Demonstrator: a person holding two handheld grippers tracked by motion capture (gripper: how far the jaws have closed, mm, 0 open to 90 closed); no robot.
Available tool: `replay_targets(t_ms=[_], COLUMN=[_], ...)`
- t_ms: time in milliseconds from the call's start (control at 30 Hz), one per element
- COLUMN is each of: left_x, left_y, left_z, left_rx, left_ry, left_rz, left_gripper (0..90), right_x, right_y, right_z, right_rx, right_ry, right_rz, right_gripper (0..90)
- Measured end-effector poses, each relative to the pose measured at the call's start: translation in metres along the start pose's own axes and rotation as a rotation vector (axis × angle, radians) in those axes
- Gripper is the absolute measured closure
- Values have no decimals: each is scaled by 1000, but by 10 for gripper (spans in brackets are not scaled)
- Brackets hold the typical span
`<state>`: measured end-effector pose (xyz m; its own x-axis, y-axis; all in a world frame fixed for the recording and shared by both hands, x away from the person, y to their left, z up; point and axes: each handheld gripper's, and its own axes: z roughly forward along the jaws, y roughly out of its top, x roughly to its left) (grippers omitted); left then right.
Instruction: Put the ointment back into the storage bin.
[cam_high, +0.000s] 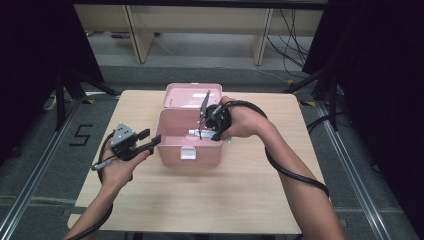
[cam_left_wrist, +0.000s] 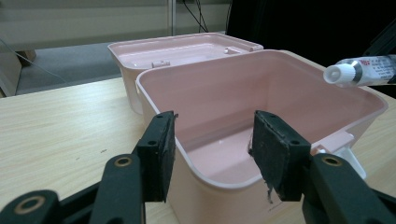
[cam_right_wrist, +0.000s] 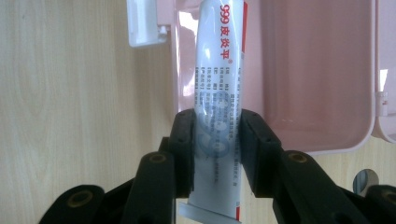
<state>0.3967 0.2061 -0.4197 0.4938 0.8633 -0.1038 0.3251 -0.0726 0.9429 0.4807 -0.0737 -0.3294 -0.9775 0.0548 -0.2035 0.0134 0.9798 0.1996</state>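
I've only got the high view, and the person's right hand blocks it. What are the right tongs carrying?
Observer: The right tongs grip a white tube with red print, near its flat end.
Operator: Is it down in the pink box?
Observer: Not resting; its capped end hangs above the pink box's rim.
Operator: And the left tongs?
Observer: Open, one jaw on each side of the pink box's wall, gaps showing.
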Motion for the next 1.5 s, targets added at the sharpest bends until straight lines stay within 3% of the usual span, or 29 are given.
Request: replay_targets(t_ms=[133, 167, 367, 400, 467, 600, 700, 767, 800, 867, 900, 967, 1200, 1233, 1333, 1500], left_x=[0, 0, 0, 0, 0, 0, 1, 1, 1, 1, 1, 2, 2, 2, 2, 3], left_y=[0, 0, 0, 0, 0, -1, -1, -1, -1, -2, -2, -2, -1, -1, -1, -1], left_z=[0, 0, 0, 0, 0, 0, 0, -1, -1, -1, -1, -1, -1, -1, -2, -2], left_rx=[2, 2, 2, 2, 2, 1, -1, 0, 1, 0, 1, 1, -1, -1, -2, -3], left_ry=[1, 0, 0, 1, 1, 1, 1, 3, 4, 4, 5, 5, 4, 5, 5, 7], left_rz=[0, 0, 0, 0, 0, -2, -4, -4, -5, -4, -5, -5, -5, -6, -5, -5], left_gripper=[491, 491, 491, 491, 491, 491, 491, 491, 491, 491, 491, 491, 491, 491, 491, 491], right_x=[1, -2, -2, -3, -1, -3, -2, -4, -2, -5, -3, -4, -4, -2, -4, -5], right_y=[2, 2, 4, 5, 7, 9, 11, 11, 12, 12, 13, 13, 16, 17, 18, 19], right_z=[1, 3, 3, 5, 4, 7, 7, 9, 8, 10, 10, 11, 12, 11, 14, 15], right_rx=[15, 2, 8, 1, 18, 4, 14, 2, 13, 0, 9, -2, -7, 8, -4, -2], right_ry=[4, 7, 3, 5, 12, 8, 13, 7, 12, 17, 16, 13, 12, 20, 13, 19], right_rz=[16, -13, 11, -12, 24, -13, 9, -17, 5, -27, 0, -23, -22, 9, -23, -27], right_gripper=[690, 690, 690, 690, 690, 690, 690, 690, 690, 690, 690, 690, 690, 690, 690, 690])
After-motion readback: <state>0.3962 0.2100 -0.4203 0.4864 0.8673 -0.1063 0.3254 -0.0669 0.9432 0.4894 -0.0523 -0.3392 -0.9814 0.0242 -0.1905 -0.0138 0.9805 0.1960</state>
